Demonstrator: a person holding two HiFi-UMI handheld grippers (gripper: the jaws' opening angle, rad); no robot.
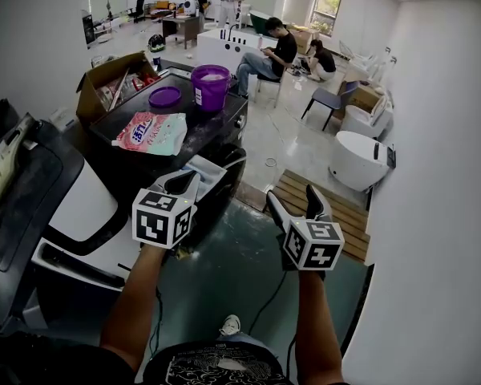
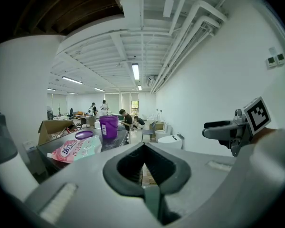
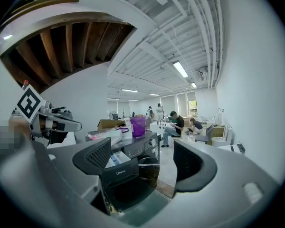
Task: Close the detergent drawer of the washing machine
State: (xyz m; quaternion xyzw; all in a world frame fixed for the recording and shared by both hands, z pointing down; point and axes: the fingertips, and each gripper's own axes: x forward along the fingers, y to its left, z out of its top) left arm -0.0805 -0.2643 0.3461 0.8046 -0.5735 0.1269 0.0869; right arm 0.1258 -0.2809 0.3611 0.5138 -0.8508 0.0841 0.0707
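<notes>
- Drawer (image 1: 212, 170): white plastic tray, pulled out of glossy black washing machine (image 1: 216, 131).
- Left gripper (image 1: 179, 184): fingers (image 2: 115, 172) together, empty.
- Right gripper (image 1: 295, 205): ribbed fingers (image 3: 92, 158) apart, empty.

White walls (image 1: 433, 135) and pale floor (image 1: 293, 147) — ceiling strip lights (image 2: 135, 71), far windows (image 1: 326, 10), seated people (image 1: 266, 54).

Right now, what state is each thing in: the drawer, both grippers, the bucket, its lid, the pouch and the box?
detergent drawer: pulled out, not yet closed.
left gripper: shut, empty.
right gripper: open, empty.
purple bucket: upright, lid off.
purple lid: lying flat beside the bucket.
detergent pouch: lying flat on the washing machine.
cardboard box: flaps open.
</notes>
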